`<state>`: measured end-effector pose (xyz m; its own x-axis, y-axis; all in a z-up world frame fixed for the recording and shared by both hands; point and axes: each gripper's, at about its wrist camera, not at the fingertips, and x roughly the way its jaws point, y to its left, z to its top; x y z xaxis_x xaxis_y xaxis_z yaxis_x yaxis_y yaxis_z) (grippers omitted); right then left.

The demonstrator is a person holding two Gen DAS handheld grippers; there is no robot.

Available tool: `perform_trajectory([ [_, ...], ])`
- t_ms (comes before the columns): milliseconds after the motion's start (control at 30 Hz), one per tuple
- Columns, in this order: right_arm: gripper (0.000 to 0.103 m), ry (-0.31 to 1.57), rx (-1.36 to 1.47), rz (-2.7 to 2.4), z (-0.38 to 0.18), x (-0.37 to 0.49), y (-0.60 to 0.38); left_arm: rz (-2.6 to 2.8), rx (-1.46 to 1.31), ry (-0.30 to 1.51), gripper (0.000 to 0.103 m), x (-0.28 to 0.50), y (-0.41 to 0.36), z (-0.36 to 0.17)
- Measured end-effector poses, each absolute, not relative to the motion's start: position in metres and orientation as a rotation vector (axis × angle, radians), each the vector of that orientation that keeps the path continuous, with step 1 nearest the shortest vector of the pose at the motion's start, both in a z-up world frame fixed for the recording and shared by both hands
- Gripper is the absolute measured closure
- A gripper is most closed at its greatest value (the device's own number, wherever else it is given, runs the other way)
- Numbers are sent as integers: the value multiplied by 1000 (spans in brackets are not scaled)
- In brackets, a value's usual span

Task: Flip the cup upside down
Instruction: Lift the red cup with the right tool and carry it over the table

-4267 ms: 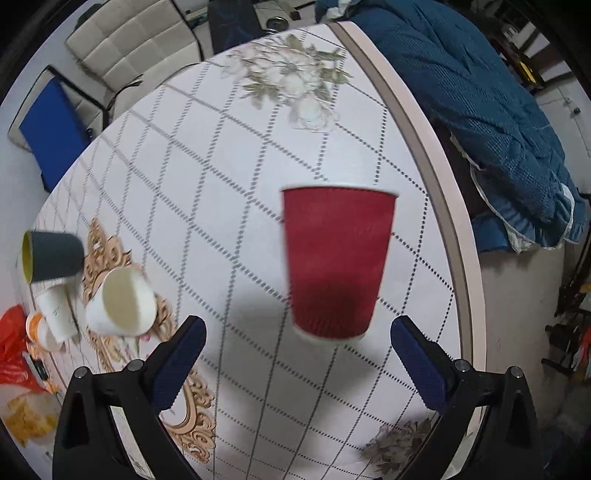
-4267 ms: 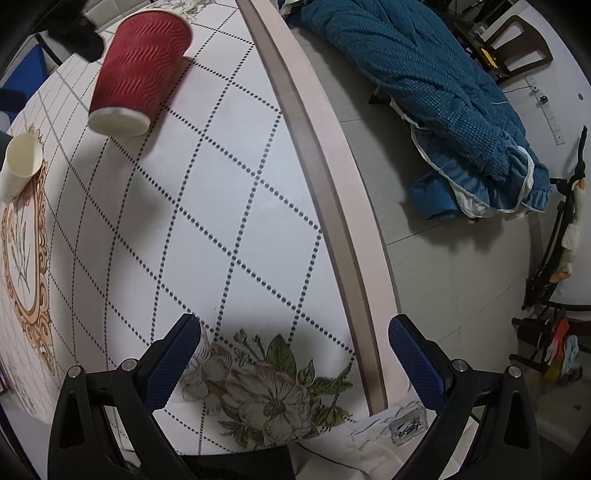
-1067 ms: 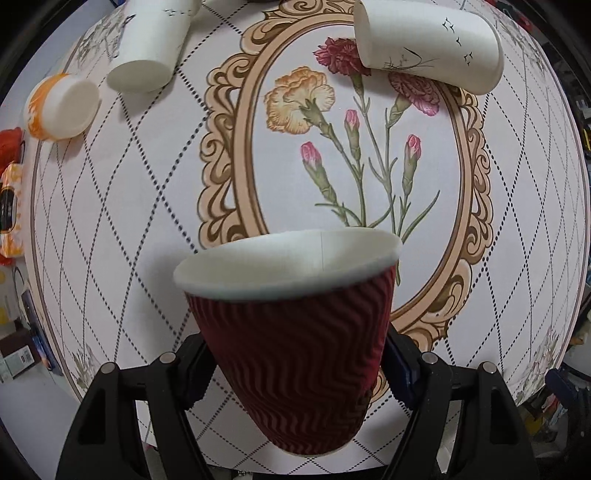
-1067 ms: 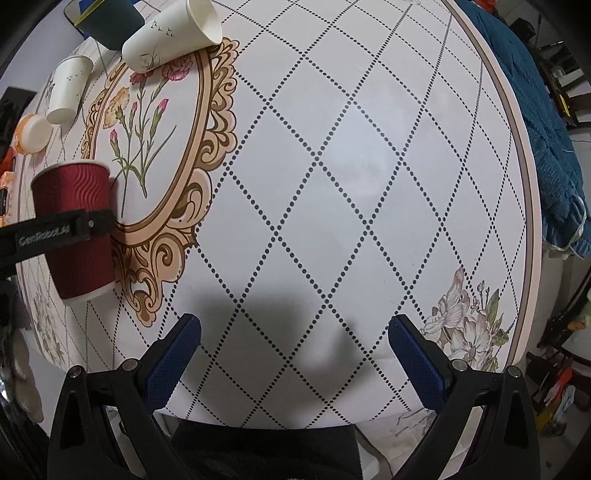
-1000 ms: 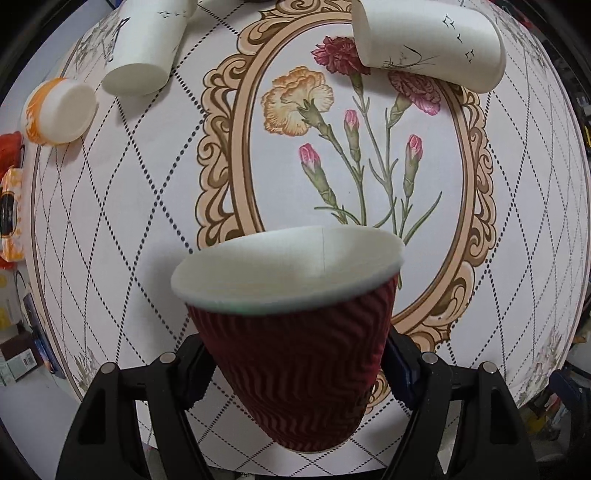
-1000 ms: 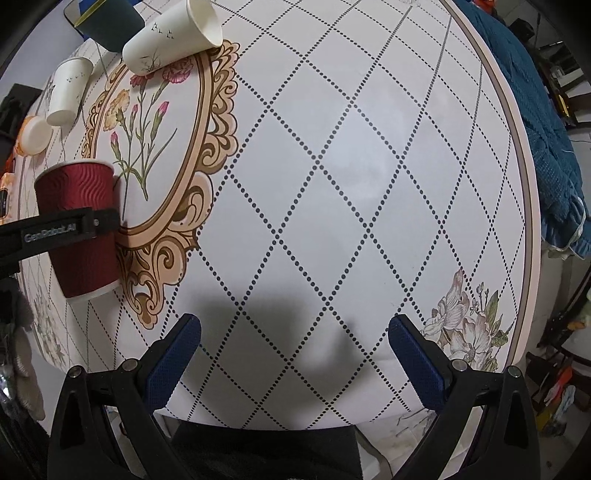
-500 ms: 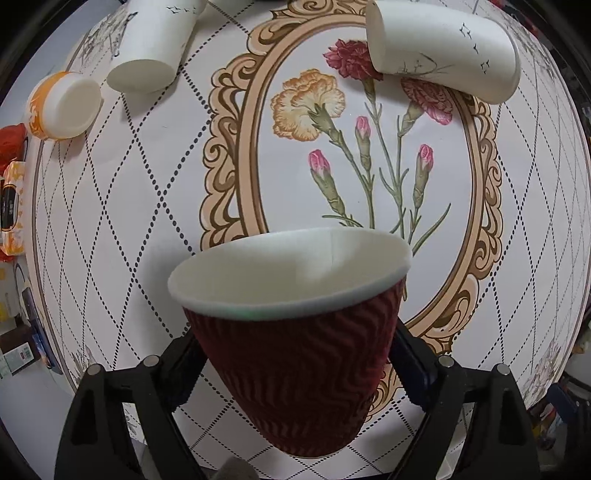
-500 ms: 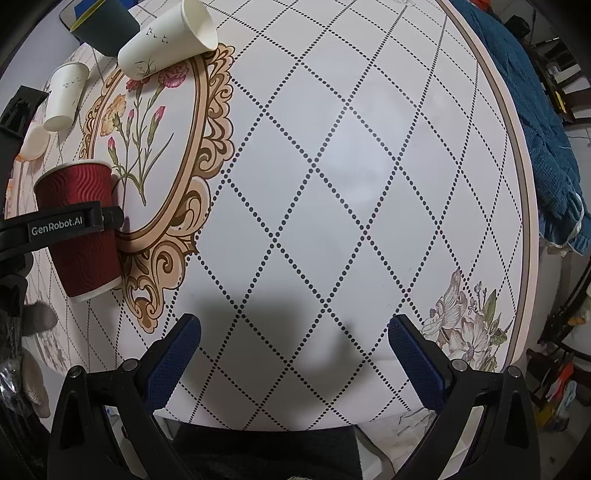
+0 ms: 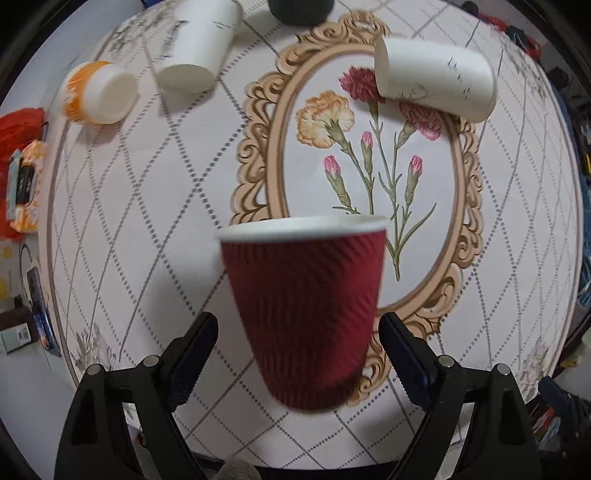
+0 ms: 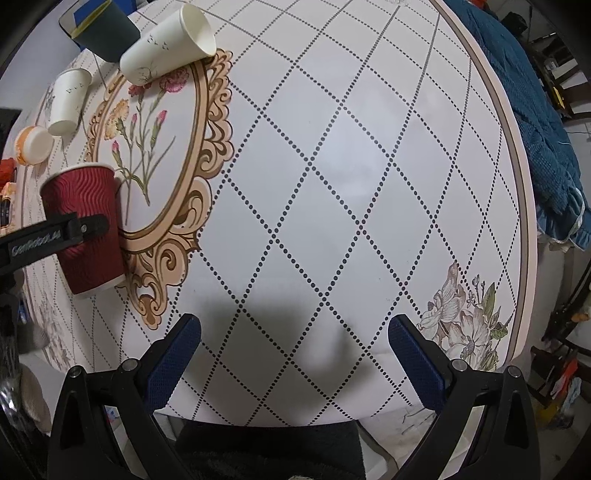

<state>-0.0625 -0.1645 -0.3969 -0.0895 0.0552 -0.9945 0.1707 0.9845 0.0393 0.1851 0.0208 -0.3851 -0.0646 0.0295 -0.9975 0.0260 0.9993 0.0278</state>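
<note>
A dark red ribbed paper cup [image 9: 304, 314] stands on the round patterned table, its white flat end up and its wider end down; it also shows in the right wrist view [image 10: 88, 225] at the left edge of the table. My left gripper [image 9: 297, 339] is open, its blue pads [image 9: 195, 345] either side of the cup with a gap to the cup wall. My right gripper [image 10: 293, 349] is open and empty above the white diamond-patterned part of the table.
A white paper cup [image 9: 436, 79] lies on its side on the floral oval. Another white cup [image 9: 197, 44], a small orange-and-white tub [image 9: 98, 92] and a dark cup [image 10: 101, 29] are at the far side. The table edge [image 10: 517, 177] runs at the right, with blue bedding beyond.
My left gripper's jaws have spread apart and let go of the red cup, and the gripper has pulled back a little. The right gripper has hardly moved.
</note>
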Motion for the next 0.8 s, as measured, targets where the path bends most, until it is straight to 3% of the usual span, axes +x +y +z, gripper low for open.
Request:
perform_trajectory([
  [800, 0, 1559, 170, 51, -336, -89, -159, 79, -30, 1421, 14, 94, 29, -269],
])
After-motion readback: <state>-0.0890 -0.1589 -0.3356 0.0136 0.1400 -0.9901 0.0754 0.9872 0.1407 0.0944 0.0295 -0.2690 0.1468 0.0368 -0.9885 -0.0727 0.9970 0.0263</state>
